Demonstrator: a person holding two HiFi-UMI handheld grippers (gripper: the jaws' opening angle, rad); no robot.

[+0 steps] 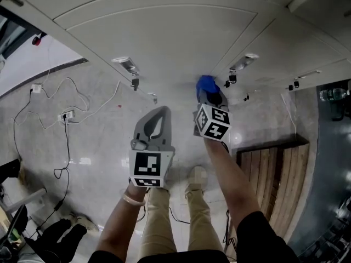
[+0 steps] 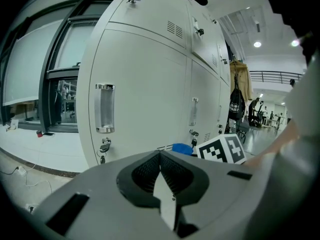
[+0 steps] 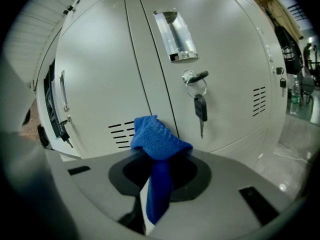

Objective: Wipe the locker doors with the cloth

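Note:
Pale grey locker doors [image 1: 164,32] fill the top of the head view. A blue cloth [image 1: 205,84] sticks out of my right gripper [image 1: 211,98], which is shut on it. In the right gripper view the cloth [image 3: 157,139] bunches over the jaws, close to the lower door [image 3: 220,59] and beside its vent slots. Whether it touches the door is unclear. A key [image 3: 200,106] hangs in that door's lock below a recessed handle [image 3: 175,36]. My left gripper [image 1: 158,116] is shut and empty, held back from the lockers [image 2: 140,84] to the left of the right one.
White cables and a power strip [image 1: 66,116] lie on the glossy floor at left. A slatted wooden bench [image 1: 274,185] stands at right, with a bottle [image 1: 334,95] beyond it. The person's legs and shoe are below the grippers. People stand far down the hall [image 2: 257,111].

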